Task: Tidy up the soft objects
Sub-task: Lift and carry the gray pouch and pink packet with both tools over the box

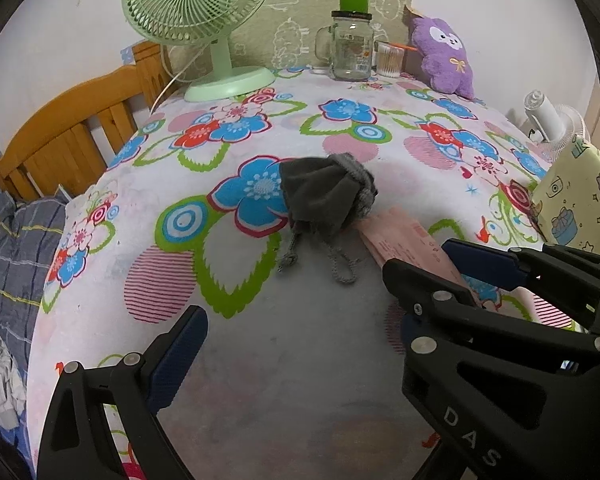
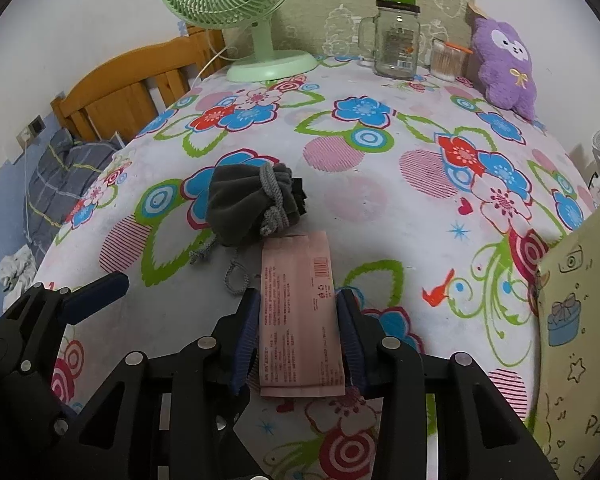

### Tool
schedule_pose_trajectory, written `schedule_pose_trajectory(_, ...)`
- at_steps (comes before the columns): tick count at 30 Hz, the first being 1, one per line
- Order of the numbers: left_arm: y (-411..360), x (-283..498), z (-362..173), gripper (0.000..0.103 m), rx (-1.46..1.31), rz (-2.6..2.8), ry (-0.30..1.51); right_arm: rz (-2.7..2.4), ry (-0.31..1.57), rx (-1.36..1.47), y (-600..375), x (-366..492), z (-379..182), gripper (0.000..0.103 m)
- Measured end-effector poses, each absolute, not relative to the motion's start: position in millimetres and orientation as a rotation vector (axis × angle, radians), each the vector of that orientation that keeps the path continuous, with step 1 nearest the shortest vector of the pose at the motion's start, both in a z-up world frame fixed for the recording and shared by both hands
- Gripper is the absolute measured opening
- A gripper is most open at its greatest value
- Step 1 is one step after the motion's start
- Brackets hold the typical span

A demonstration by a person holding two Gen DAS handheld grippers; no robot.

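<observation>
Right gripper (image 2: 298, 334) nearest, pads flanking pink packet (image 2: 300, 316) on floral cloth (image 2: 380, 208); contact unclear, can't tell grip. Only my left wrist view shows left gripper (image 1: 296, 344) gaping (empty). Grey drawstring pouch (image 2: 252, 204) touches packet's far end.

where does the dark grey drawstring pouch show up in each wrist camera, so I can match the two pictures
Left wrist view: the dark grey drawstring fabric pouch lies at centre, on the floral tablecloth, ahead of the open left gripper.
Right wrist view: the pouch lies left of centre, just beyond the flat pink paper packet that the right gripper straddles.
Shared landmark: the pale green desk fan at the table's far left.
</observation>
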State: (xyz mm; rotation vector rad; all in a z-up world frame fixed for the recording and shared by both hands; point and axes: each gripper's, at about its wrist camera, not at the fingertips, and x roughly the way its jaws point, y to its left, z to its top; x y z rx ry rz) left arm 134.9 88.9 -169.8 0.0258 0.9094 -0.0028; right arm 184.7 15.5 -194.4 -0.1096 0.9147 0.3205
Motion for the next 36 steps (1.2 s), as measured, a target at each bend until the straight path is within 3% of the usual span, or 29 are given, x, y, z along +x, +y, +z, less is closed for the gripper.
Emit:
schedule_pose_trajectory(22, 69.3, 169.4, -138.4, 0.098, 0.093, -0.028, 0.853, 0.252, 0.849, -0.027, -10.2, 207.5, -163.8, 0.043)
schedule_pose_trajectory(36, 71.6, 202.3, -144.7, 0.098, 0.107, -0.045, 0.889, 0.235, 0.846, -0.004, -10.4, 232.8, -165.5, 0.043)
